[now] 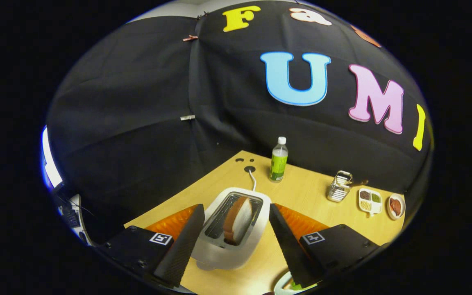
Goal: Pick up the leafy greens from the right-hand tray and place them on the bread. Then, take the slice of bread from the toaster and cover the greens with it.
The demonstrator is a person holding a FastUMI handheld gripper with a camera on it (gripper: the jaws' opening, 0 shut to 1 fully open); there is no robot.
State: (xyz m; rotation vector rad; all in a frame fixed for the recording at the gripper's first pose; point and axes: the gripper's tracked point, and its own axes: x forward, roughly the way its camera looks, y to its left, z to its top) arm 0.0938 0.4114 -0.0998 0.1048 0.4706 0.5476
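Gripper view: the tool hangs spread apart over the toaster; the bread slice stands between its fingers, long edge running twelve-to-six.

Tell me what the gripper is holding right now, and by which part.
Nothing. The gripper is open, its fingers spread either side of the toaster, with the bread slice standing untouched in its slot.
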